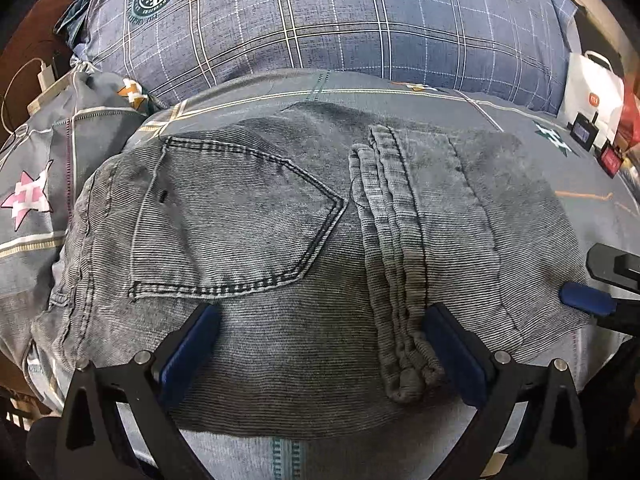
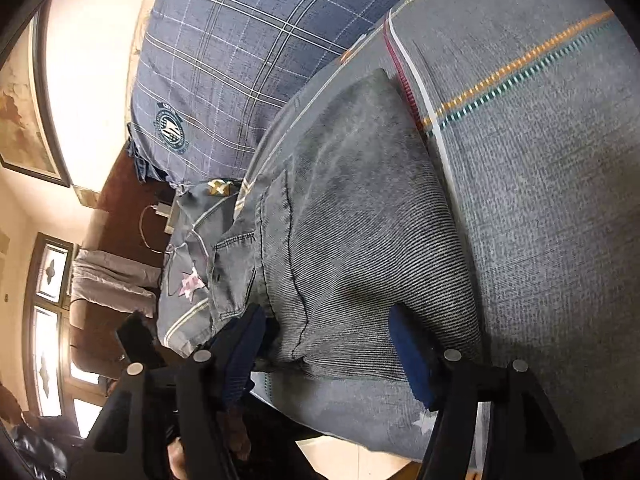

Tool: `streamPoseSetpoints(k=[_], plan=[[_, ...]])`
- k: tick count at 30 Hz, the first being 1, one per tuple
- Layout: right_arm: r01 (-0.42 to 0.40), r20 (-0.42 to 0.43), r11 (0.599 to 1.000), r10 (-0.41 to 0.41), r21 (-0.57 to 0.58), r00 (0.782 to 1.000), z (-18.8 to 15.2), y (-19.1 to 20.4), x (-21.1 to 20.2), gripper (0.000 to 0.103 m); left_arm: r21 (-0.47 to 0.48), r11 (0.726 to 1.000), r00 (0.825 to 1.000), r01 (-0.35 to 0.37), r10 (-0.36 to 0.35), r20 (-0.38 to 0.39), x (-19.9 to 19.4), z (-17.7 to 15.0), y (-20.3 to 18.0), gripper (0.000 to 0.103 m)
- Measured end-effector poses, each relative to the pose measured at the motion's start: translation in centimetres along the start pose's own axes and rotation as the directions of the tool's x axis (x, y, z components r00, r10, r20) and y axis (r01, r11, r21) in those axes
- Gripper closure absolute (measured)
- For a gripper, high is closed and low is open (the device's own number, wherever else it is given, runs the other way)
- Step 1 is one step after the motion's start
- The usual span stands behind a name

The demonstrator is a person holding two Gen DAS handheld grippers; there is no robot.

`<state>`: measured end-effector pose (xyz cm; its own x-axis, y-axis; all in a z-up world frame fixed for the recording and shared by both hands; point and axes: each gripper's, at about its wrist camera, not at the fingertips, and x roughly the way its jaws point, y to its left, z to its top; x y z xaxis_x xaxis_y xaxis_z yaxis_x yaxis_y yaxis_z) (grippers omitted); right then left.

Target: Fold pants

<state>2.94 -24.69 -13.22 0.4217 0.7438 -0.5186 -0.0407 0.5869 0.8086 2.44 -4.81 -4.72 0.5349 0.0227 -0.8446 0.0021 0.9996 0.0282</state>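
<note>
Grey jeans (image 1: pixel 280 220) lie folded into a flat packet on the bed, back pocket (image 1: pixel 240 216) up and the stacked leg hems (image 1: pixel 400 260) across the top. My left gripper (image 1: pixel 320 344) hovers open over the packet's near edge, its blue pads wide apart and the hems beside the right pad. A blue pad (image 1: pixel 584 300) of my right gripper touches the packet's right end. In the right wrist view the right gripper (image 2: pixel 326 350) is rolled on its side and open. The jeans (image 2: pixel 352 220) end between its pads, which do not press on them.
A blue plaid pillow (image 1: pixel 320 16) lies behind the jeans on the grey patterned bedsheet (image 1: pixel 560 184). A charger with a cable (image 1: pixel 44 76) sits far left. A white bag (image 1: pixel 592 88) and small items stand far right. The bed's edge and floor (image 2: pixel 360 456) lie below the right gripper.
</note>
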Motion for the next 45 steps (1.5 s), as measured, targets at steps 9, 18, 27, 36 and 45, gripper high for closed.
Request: streamPoseSetpoints(k=[9, 18, 27, 36, 45], plan=[[0.016, 0.042, 1.000, -0.016, -0.006, 0.999, -0.1, -0.4, -0.6, 0.030, 0.024, 1.000, 0.999, 0.013, -0.014, 0.036, 0.4, -0.6, -0.6, 0.000], [0.123, 0.035, 0.990, -0.121, -0.069, 0.992, -0.3, 1.2, -0.3, 0.027, -0.016, 0.998, 0.998, 0.063, -0.062, 0.031, 0.0, -0.1, 1.0, 0.001], [0.145, 0.148, 0.989, -0.138, -0.033, 0.979, 6.8, 4.8, -3.1, 0.027, -0.174, 0.983, 0.985, 0.062, -0.033, 0.167, -4.9, -0.1, 6.6, 0.001], [0.098, -0.044, 0.951, -0.116, -0.293, 0.992, 1.0, 10.9, 4.2, 0.027, -0.334, 0.942, 0.995, 0.031, 0.004, 0.103, -4.6, -3.0, 10.6, 0.001], [0.203, 0.068, 0.925, -0.191, -0.320, 0.979, -3.5, 9.6, 1.6, 0.027, -0.330, 0.944, 0.992, 0.021, 0.023, 0.127, -5.9, -2.9, 11.2, 0.001]])
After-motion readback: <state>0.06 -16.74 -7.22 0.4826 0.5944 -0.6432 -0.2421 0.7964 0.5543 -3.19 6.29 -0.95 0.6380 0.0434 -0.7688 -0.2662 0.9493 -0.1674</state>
